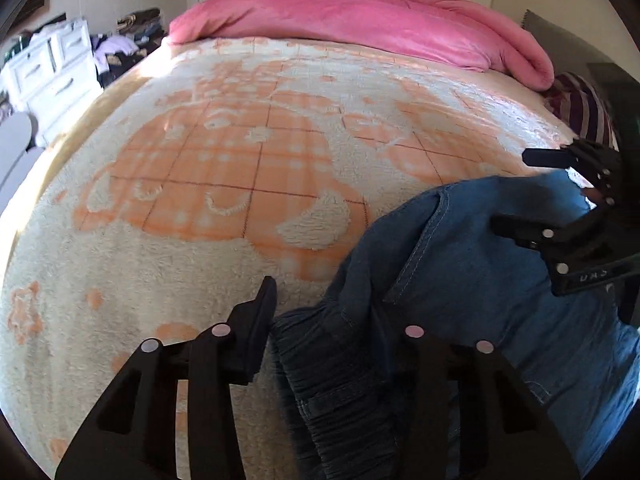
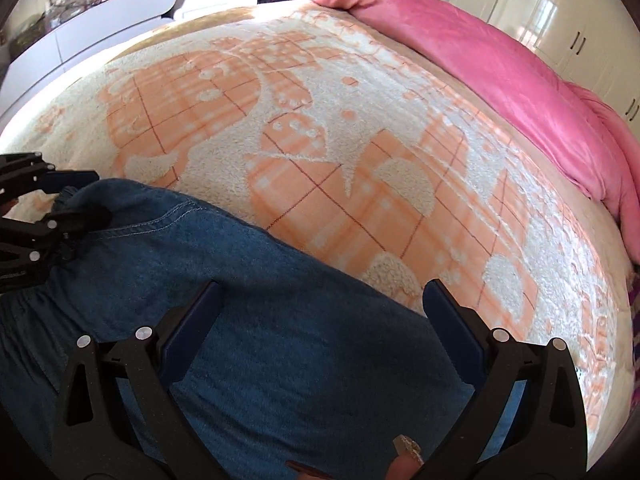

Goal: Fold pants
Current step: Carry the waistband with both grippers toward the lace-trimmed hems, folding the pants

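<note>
Pants (image 2: 248,320) lie bunched on my bed's blanket (image 2: 320,140); right gripper (image 2: 320,312) fingers spread over the denim, left gripper (image 1: 336,320) fingers spread around the waistband.

The pants (image 1: 472,292) lie on the bed's blanket (image 1: 240,184), at its near edge. The left tool (image 1: 340,320) is over their waistband end, the right tool (image 2: 320,308) over the leg part to its right, both spread wide. A rolled duvet (image 1: 360,20) lies along the bed's far edge, wardrobes (image 2: 560,12) behind it. A dresser (image 1: 52,72) stands left of the bed.
</note>
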### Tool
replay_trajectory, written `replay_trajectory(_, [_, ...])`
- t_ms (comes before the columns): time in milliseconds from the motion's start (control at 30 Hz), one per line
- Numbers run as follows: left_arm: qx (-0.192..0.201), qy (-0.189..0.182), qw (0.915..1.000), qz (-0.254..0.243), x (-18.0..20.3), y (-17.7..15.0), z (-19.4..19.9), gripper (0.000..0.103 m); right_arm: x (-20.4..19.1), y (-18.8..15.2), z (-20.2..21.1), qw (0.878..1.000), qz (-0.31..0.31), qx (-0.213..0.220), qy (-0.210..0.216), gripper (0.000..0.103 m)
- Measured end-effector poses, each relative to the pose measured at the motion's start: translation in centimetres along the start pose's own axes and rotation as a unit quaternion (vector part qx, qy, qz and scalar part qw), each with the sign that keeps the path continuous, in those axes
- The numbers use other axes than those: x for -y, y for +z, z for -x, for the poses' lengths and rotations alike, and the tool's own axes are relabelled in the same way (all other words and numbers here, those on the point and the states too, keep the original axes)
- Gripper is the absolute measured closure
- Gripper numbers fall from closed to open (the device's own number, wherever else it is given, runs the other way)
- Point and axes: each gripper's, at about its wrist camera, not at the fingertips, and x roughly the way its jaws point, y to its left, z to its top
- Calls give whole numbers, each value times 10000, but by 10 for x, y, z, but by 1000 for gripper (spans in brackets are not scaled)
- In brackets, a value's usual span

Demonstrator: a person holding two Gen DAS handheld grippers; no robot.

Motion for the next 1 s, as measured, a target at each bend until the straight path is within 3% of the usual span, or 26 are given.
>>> replay_trajectory(467, [671,-506,9963,-158,3,-4,47,69,-18,10,-19,9972,741,-90,-29,9])
replay_trajectory(533, [683,-511,9962,-182,4,-5,48,69,-18,6,-18,9976,659,-26,207,21])
replay_trajectory(600, [664,-520,9963,-188,4,-6,47,69,-16,2,-16,9974,459,10,551,43])
replay_trajectory(633, [662,-524,9963,-181,3,-6,47,69,-16,0,-15,9971,405,44,645,48])
replay_trajectory(700, [681,-536,9961,-190,2,-6,48,69,-17,-6,-10,9954,294,160,898,72])
replay_trajectory(800, [714,-511,9960,-180,0,-8,50,69,-24,-14,2,9948,315,340,906,92])
replay_trajectory(1000, [820,-372,9956,-271,1,-10,58,69,-20,-37,44,9924,31,849,886,99])
